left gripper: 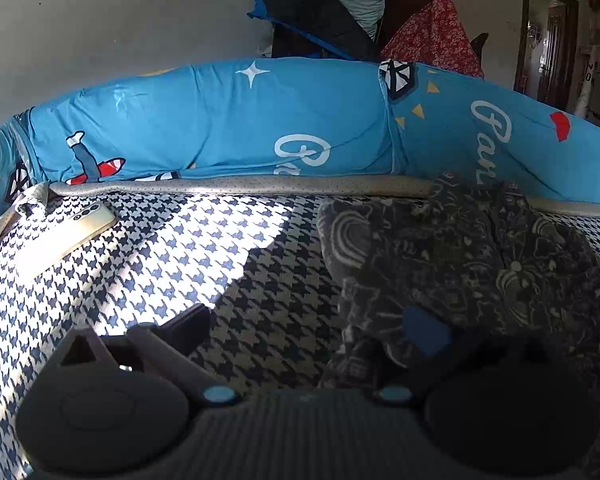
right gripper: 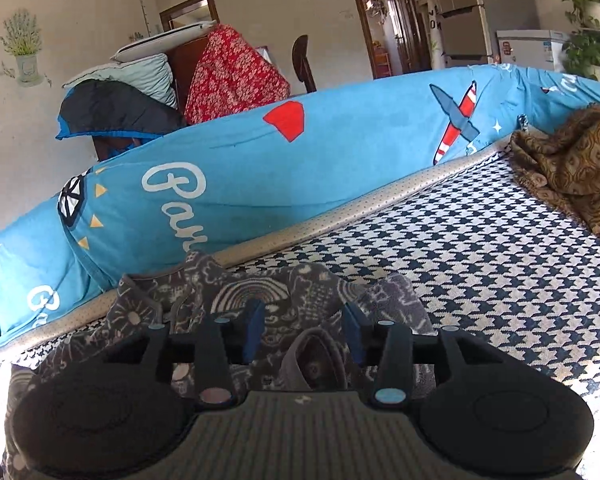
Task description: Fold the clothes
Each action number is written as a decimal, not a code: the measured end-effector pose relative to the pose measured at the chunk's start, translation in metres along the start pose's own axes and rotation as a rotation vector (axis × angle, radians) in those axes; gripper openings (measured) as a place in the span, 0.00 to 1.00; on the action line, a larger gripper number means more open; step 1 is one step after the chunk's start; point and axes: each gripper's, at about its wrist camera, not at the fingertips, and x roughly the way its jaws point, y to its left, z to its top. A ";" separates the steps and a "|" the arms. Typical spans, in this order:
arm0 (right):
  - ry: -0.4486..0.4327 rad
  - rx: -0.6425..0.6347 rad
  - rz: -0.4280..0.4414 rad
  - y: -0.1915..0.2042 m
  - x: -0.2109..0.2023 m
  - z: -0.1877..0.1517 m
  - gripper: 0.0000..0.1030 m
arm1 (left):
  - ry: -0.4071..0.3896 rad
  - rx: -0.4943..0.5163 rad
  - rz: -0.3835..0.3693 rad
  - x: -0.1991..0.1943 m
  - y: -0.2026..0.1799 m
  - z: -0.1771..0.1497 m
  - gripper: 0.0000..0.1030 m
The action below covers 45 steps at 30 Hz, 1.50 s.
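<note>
left wrist view: the dark patterned garment [left gripper: 460, 264] lies crumpled on the houndstooth bed cover [left gripper: 180, 264], just in front of the long blue bolster [left gripper: 240, 120] and toward its right half. the left gripper [left gripper: 308, 332] has its fingers spread wide; the blue-padded one rests at the near edge of the cloth, the other stands over bare cover, and nothing is pinched between them. a phone [left gripper: 66, 236] lies well off toward the bolster's left end.

right wrist view: the right gripper [right gripper: 304, 332] sits low over the same garment [right gripper: 256, 296], fingers parted with a raised fold of cloth between the blue pads [right gripper: 256, 330], not clamped. the heap lies just before the bolster [right gripper: 260, 168]. a brown patterned cloth [right gripper: 572, 168] is bunched near the bolster's far right end.

the garment is a rumpled heap, not a neat fold. to handle it well, i'd judge each gripper should close on a single layer at an edge or corner rather than a thick bunch, lift apart so the cloth hangs open, then lay it flat on the cover clear of the bolster.
</note>
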 end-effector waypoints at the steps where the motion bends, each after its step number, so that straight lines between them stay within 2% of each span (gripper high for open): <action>1: 0.013 0.001 0.008 -0.003 0.002 0.000 0.42 | -0.006 0.007 -0.011 0.000 -0.003 0.000 1.00; 5: 0.062 -0.014 0.002 -0.009 0.012 -0.003 0.44 | 0.005 0.003 -0.043 0.009 -0.012 -0.001 1.00; 12: 0.116 0.005 0.008 -0.017 0.020 -0.009 0.46 | 0.041 0.021 0.002 0.026 -0.019 -0.005 1.00; 16: 0.147 -0.075 -0.040 -0.011 0.022 -0.012 0.45 | 0.084 0.008 0.036 0.037 -0.013 -0.008 1.00; 21: 0.233 -0.195 -0.115 -0.007 0.031 -0.022 0.45 | 0.151 0.006 0.087 0.053 -0.008 -0.014 1.00; 27: 0.239 -0.314 -0.151 0.002 0.026 -0.029 0.48 | 0.177 -0.030 0.098 0.058 -0.002 -0.014 1.00; 32: 0.252 -0.329 -0.153 0.002 0.021 -0.028 0.48 | 0.192 -0.090 0.103 0.061 0.008 -0.012 1.00; 37: 0.260 -0.336 -0.140 0.002 0.018 -0.027 0.49 | 0.187 -0.085 0.137 0.063 0.007 -0.013 1.00; 45: 0.263 -0.344 -0.104 -0.002 0.018 -0.029 0.54 | 0.195 -0.114 0.147 0.070 0.012 -0.015 1.00</action>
